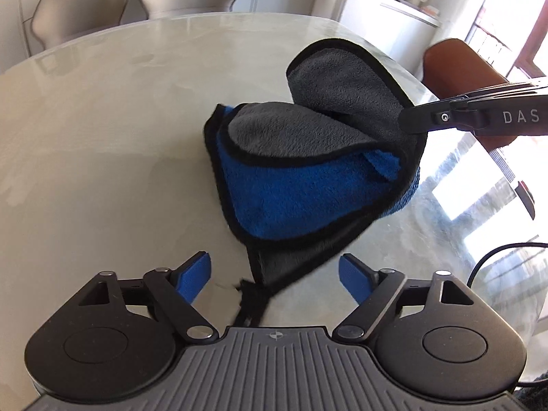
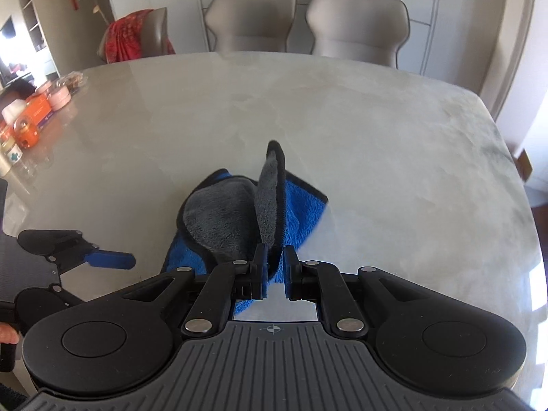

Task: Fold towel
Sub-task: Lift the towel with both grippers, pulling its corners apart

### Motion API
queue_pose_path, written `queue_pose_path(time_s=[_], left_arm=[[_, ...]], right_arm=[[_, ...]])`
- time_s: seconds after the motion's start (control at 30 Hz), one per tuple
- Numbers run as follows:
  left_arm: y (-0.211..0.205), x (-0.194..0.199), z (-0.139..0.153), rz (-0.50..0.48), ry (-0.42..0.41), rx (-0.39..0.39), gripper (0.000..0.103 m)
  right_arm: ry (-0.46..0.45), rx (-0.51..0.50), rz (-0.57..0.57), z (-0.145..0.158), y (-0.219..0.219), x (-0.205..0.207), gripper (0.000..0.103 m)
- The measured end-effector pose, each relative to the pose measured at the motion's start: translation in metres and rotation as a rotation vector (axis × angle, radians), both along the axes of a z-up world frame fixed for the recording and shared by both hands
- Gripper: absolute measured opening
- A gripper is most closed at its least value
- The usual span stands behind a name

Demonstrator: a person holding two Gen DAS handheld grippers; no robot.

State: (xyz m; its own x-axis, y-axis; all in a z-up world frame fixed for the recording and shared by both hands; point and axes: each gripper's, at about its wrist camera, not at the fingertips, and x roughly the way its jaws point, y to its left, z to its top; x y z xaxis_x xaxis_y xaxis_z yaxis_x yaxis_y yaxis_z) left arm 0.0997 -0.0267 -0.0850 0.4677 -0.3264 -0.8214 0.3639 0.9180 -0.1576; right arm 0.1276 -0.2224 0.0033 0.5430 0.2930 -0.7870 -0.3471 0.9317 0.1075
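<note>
A towel (image 1: 291, 188), blue on one side, grey on the other and edged in black, lies crumpled on the pale marble table (image 1: 102, 137). My right gripper (image 2: 275, 251) is shut on a fold of the towel (image 2: 219, 219) and holds a grey flap upright. In the left wrist view the right gripper (image 1: 411, 120) comes in from the right and pinches the towel's right side. My left gripper (image 1: 274, 267) is open at the near side. The towel's dark lower corner hangs between its blue pads (image 1: 198, 274), and neither pad touches it. The left gripper (image 2: 109, 260) also shows at the left of the right wrist view.
Two grey chairs (image 2: 301, 20) stand at the table's far edge, and a brown chair (image 1: 455, 65) on the right. Jars and boxes (image 2: 30, 120) crowd the table's far left end. A black cable (image 1: 496, 253) curls near the right edge. A hand (image 2: 7, 335) shows at lower left.
</note>
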Motion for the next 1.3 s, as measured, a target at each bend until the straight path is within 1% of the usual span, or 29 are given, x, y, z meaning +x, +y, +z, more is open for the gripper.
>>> queue_pose_path(time_s=[0.03, 0.13, 0.27, 0.47, 0.57, 0.6, 0.63, 0.67, 0.77, 0.87, 0.93, 1.0, 1.07, 1.2, 1.27, 1.3], left_arm=[[-0.002, 0.0, -0.001, -0.021, 0.0, 0.007, 0.073], [-0.007, 0.002, -0.006, -0.063, 0.03, 0.009, 0.065], [-0.011, 0.003, -0.006, -0.085, 0.046, -0.017, 0.064], [-0.013, 0.002, -0.005, -0.102, 0.036, 0.012, 0.061], [-0.014, 0.003, -0.004, -0.094, 0.037, 0.022, 0.061], [-0.015, 0.004, -0.005, -0.09, 0.038, 0.028, 0.061], [-0.016, 0.003, -0.005, -0.091, 0.036, 0.032, 0.061], [-0.018, 0.002, -0.004, -0.093, 0.034, 0.036, 0.061], [-0.02, -0.005, -0.002, -0.096, 0.035, 0.046, 0.062], [-0.022, -0.004, -0.001, -0.087, 0.042, 0.054, 0.064], [-0.024, -0.005, 0.0, -0.073, 0.057, 0.057, 0.076], [-0.025, -0.006, -0.001, -0.062, 0.062, 0.063, 0.076], [-0.025, -0.005, -0.002, -0.052, 0.062, 0.057, 0.076], [-0.023, 0.0, -0.006, -0.043, 0.051, 0.03, 0.074], [-0.021, -0.002, -0.005, -0.05, 0.034, 0.035, 0.067], [-0.02, -0.002, -0.004, -0.052, 0.029, 0.041, 0.062]], right_arm=[[0.005, 0.007, -0.005, -0.001, -0.002, -0.001, 0.01], [0.029, 0.024, -0.047, -0.007, -0.013, -0.005, 0.01], [0.06, 0.029, -0.099, -0.016, -0.025, -0.008, 0.01], [0.131, 0.05, -0.152, -0.032, -0.043, -0.016, 0.012], [0.156, 0.065, -0.163, -0.037, -0.047, -0.016, 0.018], [0.161, 0.072, -0.172, -0.038, -0.049, -0.015, 0.027], [0.163, 0.073, -0.18, -0.038, -0.05, -0.013, 0.037], [0.164, 0.073, -0.189, -0.038, -0.051, -0.011, 0.04], [0.158, 0.064, -0.211, -0.038, -0.058, -0.005, 0.042], [0.152, 0.054, -0.244, -0.042, -0.068, 0.0, 0.045], [0.143, 0.039, -0.262, -0.045, -0.074, 0.003, 0.047], [0.129, -0.009, -0.266, -0.049, -0.079, 0.008, 0.047], [0.112, -0.035, -0.252, -0.052, -0.08, 0.012, 0.048], [0.093, -0.052, -0.201, -0.061, -0.078, 0.021, 0.048], [0.085, -0.072, -0.177, -0.066, -0.074, 0.025, 0.048], [0.076, -0.087, -0.156, -0.068, -0.07, 0.027, 0.048]])
